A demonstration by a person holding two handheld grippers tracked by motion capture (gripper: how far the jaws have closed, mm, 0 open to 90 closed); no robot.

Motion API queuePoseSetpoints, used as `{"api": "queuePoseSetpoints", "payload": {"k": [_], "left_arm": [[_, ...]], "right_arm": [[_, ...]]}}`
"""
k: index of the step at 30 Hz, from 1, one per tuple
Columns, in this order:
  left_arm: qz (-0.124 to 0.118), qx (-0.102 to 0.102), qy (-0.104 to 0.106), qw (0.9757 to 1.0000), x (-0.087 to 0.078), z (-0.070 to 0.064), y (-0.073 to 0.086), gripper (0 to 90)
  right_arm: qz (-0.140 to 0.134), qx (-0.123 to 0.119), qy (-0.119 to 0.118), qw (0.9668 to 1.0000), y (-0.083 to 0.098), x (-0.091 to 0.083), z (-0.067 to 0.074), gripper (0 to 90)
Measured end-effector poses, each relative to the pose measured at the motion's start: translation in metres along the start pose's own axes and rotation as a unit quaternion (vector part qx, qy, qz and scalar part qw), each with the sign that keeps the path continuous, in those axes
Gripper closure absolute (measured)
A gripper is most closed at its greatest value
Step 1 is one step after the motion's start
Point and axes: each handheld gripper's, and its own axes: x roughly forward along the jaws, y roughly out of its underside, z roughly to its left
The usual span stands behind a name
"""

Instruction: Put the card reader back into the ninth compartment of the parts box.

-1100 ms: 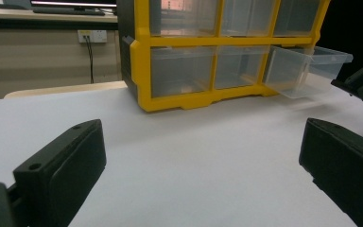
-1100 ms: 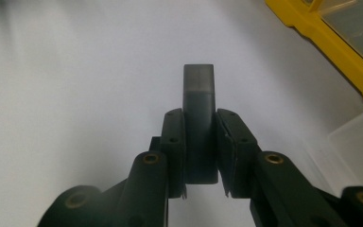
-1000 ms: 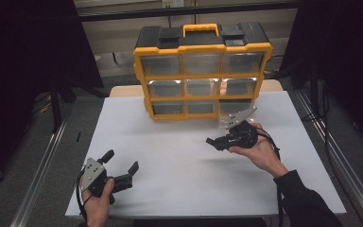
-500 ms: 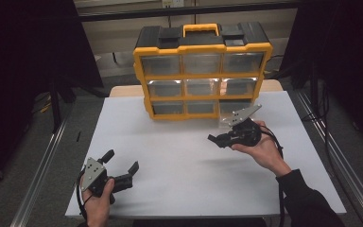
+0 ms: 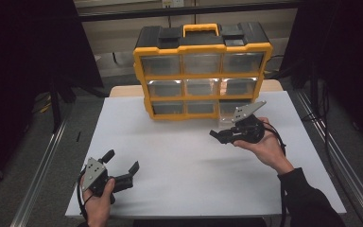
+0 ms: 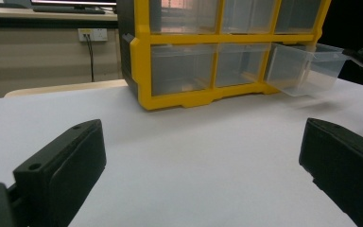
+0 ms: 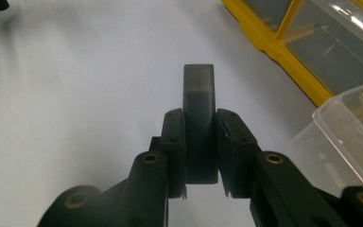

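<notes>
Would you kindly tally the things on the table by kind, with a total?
Yellow drawer cabinet: 1
Clear drawers in it, one pulled out: 9
Dark grey block, held in the right gripper: 1
Grippers, with the left gripper: 2
Total: 13

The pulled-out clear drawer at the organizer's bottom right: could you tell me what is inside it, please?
The clear drawer looks empty through its walls in the left gripper view; its back end stays hidden inside the yellow organizer.

White table; wall socket behind; metal rails beside.
</notes>
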Motion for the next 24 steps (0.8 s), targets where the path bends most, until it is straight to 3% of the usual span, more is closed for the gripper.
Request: {"api": "queuePoseSetpoints", "payload": {"k": [24], "left_arm": [[0.003,0.000,-0.001,1.0000,0.000,0.001,0.000,1.5]], "right_arm": [[-0.019,0.010,0.017,0.9996,-0.009,-0.009,-0.015,74.0]]}}
